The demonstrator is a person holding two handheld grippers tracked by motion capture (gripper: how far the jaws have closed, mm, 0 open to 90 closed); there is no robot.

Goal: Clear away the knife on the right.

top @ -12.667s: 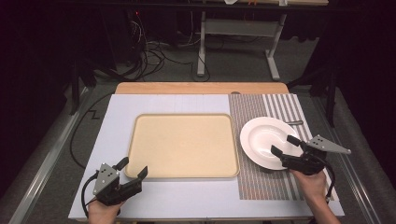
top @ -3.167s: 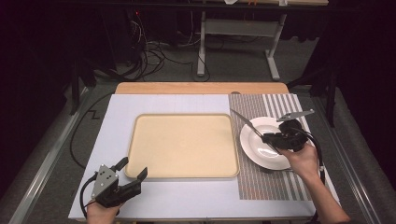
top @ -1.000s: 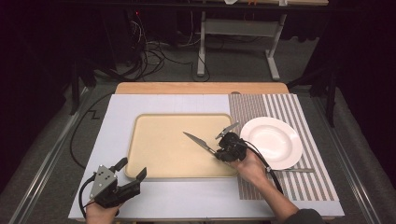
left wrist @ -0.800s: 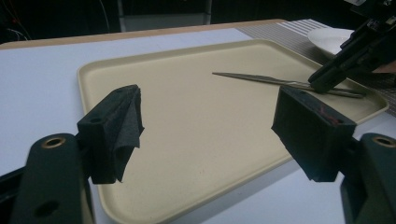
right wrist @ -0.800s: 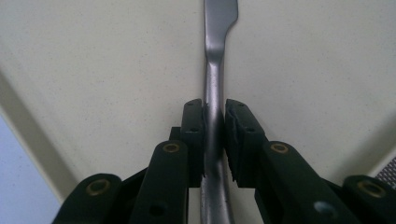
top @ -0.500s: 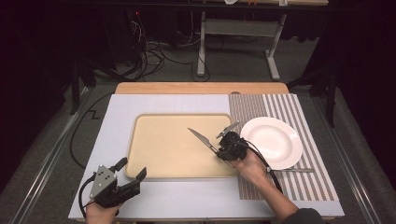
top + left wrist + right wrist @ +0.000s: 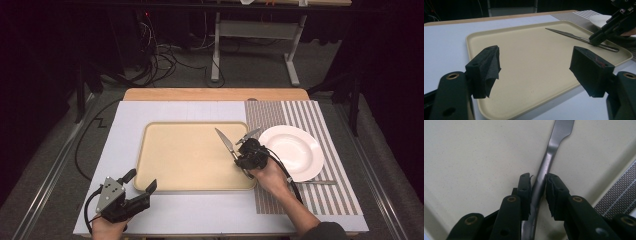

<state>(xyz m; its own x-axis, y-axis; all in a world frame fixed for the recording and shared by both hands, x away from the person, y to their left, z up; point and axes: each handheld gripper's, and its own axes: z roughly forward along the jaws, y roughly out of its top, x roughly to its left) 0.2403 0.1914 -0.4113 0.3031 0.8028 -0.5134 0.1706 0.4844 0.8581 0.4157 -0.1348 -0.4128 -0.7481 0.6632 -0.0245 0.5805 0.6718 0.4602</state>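
A metal knife sits low over the right part of the beige tray, blade pointing to the far left. My right gripper is shut on its handle. In the right gripper view the handle runs between the two black jaws of my right gripper, above the tray. The left gripper view shows the knife touching or almost touching the tray near its right rim. My left gripper rests open at the tray's near left corner, its jaws holding nothing.
A white plate lies on the striped mat right of the tray. Another piece of cutlery lies on the mat in front of the plate. A white sheet covers the table around the tray.
My right gripper took the knife from beside the plate and carried it left over the tray. In the last second it drifted slightly right. The left gripper stayed still.
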